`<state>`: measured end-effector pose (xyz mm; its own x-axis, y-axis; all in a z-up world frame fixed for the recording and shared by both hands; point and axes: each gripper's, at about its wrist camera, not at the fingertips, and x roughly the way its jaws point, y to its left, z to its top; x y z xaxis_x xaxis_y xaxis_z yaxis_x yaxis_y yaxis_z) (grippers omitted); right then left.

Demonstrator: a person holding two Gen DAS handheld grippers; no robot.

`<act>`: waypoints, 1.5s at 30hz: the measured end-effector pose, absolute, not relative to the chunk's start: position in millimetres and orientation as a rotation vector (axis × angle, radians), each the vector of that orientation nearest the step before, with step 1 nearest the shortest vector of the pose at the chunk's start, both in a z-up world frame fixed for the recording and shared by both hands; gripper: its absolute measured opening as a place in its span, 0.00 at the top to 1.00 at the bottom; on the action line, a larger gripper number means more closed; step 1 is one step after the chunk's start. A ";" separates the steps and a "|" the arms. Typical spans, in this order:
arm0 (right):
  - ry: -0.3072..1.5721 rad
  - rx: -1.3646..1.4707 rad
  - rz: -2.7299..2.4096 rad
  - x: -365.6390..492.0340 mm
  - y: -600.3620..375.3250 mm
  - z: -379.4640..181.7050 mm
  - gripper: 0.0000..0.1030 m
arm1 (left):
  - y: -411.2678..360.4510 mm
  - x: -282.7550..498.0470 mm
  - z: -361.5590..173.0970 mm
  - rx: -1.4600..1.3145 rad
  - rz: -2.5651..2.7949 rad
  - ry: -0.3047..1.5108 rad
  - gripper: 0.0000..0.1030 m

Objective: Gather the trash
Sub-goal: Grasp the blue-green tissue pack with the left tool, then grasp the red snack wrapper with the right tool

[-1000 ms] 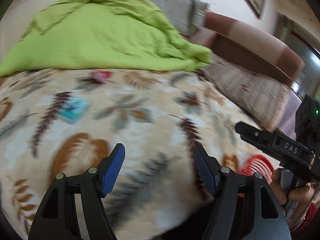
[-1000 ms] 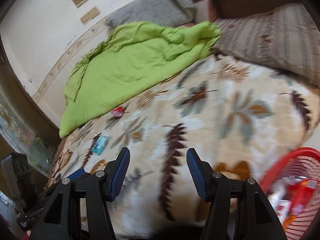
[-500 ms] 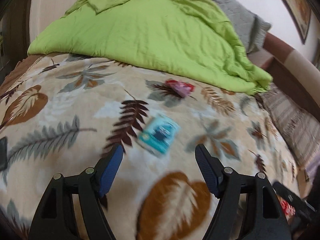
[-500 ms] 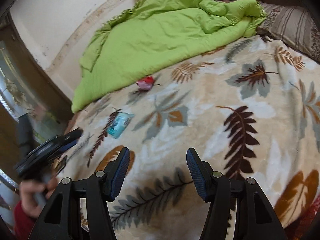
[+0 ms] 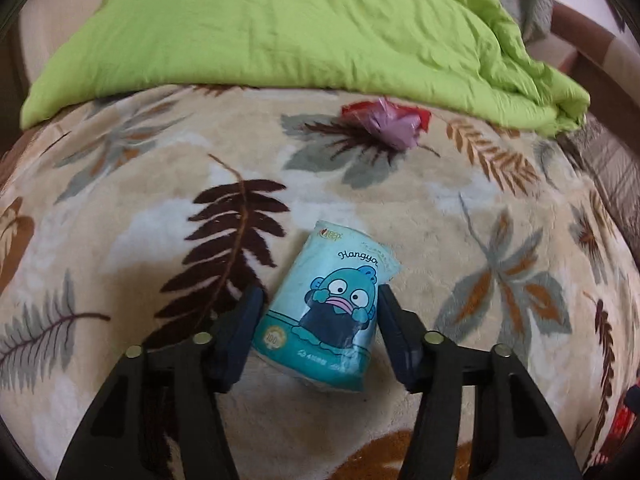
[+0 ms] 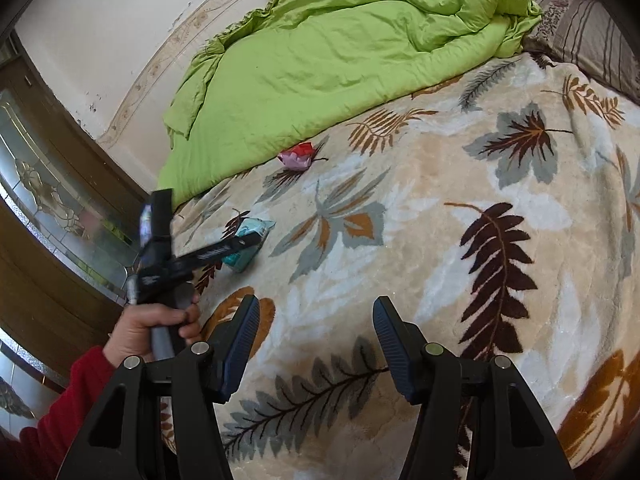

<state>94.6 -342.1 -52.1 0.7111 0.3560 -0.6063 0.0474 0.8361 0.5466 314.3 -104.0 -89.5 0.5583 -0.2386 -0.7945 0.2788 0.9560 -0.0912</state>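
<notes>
A teal tissue packet [image 5: 332,312] with a cartoon face lies on the leaf-patterned blanket [image 5: 500,208]. My left gripper [image 5: 320,296] straddles it and its jaws are closing. The right pad touches the packet's edge and the left pad is a sliver off. The packet looks unsquashed. A crumpled red and purple wrapper [image 5: 388,124] lies farther back near the green quilt. In the right wrist view the left gripper [image 6: 248,242] reaches over the packet [image 6: 256,226], held by a hand [image 6: 160,324]. My right gripper [image 6: 316,320] hangs open over bare blanket, holding nothing.
A bunched green quilt [image 5: 280,28] covers the back of the bed. A striped pillow [image 6: 592,36] lies at the far right, a grey one behind the quilt. A wooden door with patterned glass [image 6: 44,184] stands left of the bed. Something red shows at the lower right edge [image 5: 624,424].
The left gripper swung left across the bed and came down over the teal packet, and its jaws narrowed around it. The right gripper swung left and tilted down, then held still.
</notes>
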 end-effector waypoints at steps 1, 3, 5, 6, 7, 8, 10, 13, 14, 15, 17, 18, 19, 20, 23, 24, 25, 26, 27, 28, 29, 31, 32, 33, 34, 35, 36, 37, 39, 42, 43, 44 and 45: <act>0.772 0.566 0.180 95.2 -341.5 -52.4 0.38 | -101.6 311.9 -88.9 0.044 -0.293 0.926 0.58; 0.779 0.562 0.184 96.9 -339.8 -53.1 0.38 | -91.6 302.7 -85.7 -0.005 -0.257 0.923 0.65; 0.790 0.560 0.183 98.9 -337.7 -54.5 0.38 | -78.7 289.5 -80.8 -0.063 -0.235 0.920 0.65; 0.794 0.562 0.182 99.8 -337.1 -55.2 0.38 | -74.6 280.9 -77.4 -0.067 -0.212 0.912 0.65; 0.800 0.566 0.181 101.4 -336.6 -56.4 0.38 | -71.9 272.2 -73.5 -0.064 -0.194 0.902 0.65; 0.813 0.569 0.177 104.3 -335.4 -58.4 0.38 | -67.8 262.2 -68.8 -0.079 -0.172 0.892 0.65; 0.833 0.561 0.175 111.7 -332.4 -60.5 0.38 | -61.3 253.2 -63.3 -0.120 -0.147 0.879 0.65; 0.836 0.503 0.162 134.5 -324.3 -52.9 0.38 | -60.2 243.6 -57.4 -0.103 -0.137 0.826 0.65; 0.825 0.489 0.162 145.8 -321.0 -46.3 0.37 | -60.1 243.0 -57.0 -0.091 -0.137 0.810 0.65; 0.819 0.480 0.166 155.5 -317.9 -41.2 0.35 | -58.6 243.3 -57.5 -0.087 -0.135 0.799 0.65; 0.803 0.456 0.178 185.0 -308.9 -30.0 0.31 | -53.4 248.7 -61.0 -0.101 -0.133 0.807 0.65; 0.796 0.440 0.177 197.3 -304.6 -27.4 0.31 | -50.4 252.2 -63.3 -0.112 -0.137 0.820 0.65; 0.793 0.419 0.173 211.3 -300.1 -25.4 0.28 | -47.1 255.1 -64.8 -0.124 -0.135 0.829 0.65; 0.806 0.389 0.172 234.0 -293.2 -25.8 0.27 | -44.1 258.1 -65.5 -0.136 -0.133 0.834 0.65; 0.821 0.323 0.140 284.1 -278.2 -33.2 0.27 | -37.8 267.2 -66.7 -0.145 -0.119 0.836 0.65; 0.833 0.310 0.138 298.6 -275.1 -36.9 0.27 | -35.4 270.0 -67.5 -0.148 -0.115 0.839 0.65; 0.846 0.302 0.133 313.2 -272.7 -41.5 0.27 | -33.5 272.8 -68.2 -0.155 -0.114 0.845 0.65; 0.852 0.296 0.110 331.8 -270.3 -47.7 0.27 | -31.7 275.2 -68.3 -0.165 -0.114 0.850 0.65; 0.858 0.295 0.102 343.9 -269.2 -52.2 0.27 | -29.9 277.3 -68.2 -0.176 -0.114 0.852 0.65; 0.872 0.291 0.098 356.8 -267.7 -57.4 0.27 | -29.1 279.2 -67.8 -0.183 -0.116 0.854 0.65; 0.879 0.282 0.079 372.9 -265.2 -63.2 0.27 | -29.2 280.7 -67.2 -0.187 -0.120 0.855 0.65; 0.880 0.257 0.050 392.5 -261.6 -69.5 0.27 | -30.4 282.9 -66.2 -0.185 -0.123 0.851 0.65; 0.890 0.242 0.034 405.0 -259.3 -74.9 0.27 | -31.5 283.7 -65.6 -0.184 -0.126 0.850 0.65; 0.889 0.236 0.023 412.4 -257.5 -77.5 0.27 | -32.7 284.3 -64.9 -0.185 -0.129 0.848 0.65; 0.887 0.228 0.015 419.7 -256.4 -80.3 0.27 | -33.7 285.0 -64.4 -0.185 -0.134 0.846 0.65; 0.901 0.219 0.013 429.0 -253.8 -85.8 0.31 | -34.5 285.5 -64.3 -0.181 -0.134 0.844 0.65; 0.913 0.216 0.013 434.2 -251.8 -89.1 0.39 | -35.2 285.9 -64.8 -0.175 -0.133 0.844 0.65; 0.915 0.214 0.011 438.3 -249.3 -91.5 0.54 | -35.2 286.2 -65.7 -0.173 -0.132 0.847 0.65; 0.909 0.202 0.006 436.7 -244.8 -91.0 0.55 | -33.7 287.0 -66.8 -0.180 -0.132 0.853 0.65; 0.867 0.158 -0.010 417.4 -238.6 -84.4 0.59 | -32.3 287.1 -65.6 -0.184 -0.128 0.848 0.65; 0.855 0.153 0.005 405.9 -237.4 -80.4 0.60 | -32.5 286.6 -65.2 -0.183 -0.127 0.845 0.65; 0.847 0.152 0.016 398.8 -236.9 -78.2 0.60 | -32.8 286.2 -64.9 -0.179 -0.126 0.843 0.65; 0.834 0.143 0.027 385.3 -235.8 -73.9 0.60 | -33.3 285.9 -64.8 -0.175 -0.126 0.842 0.65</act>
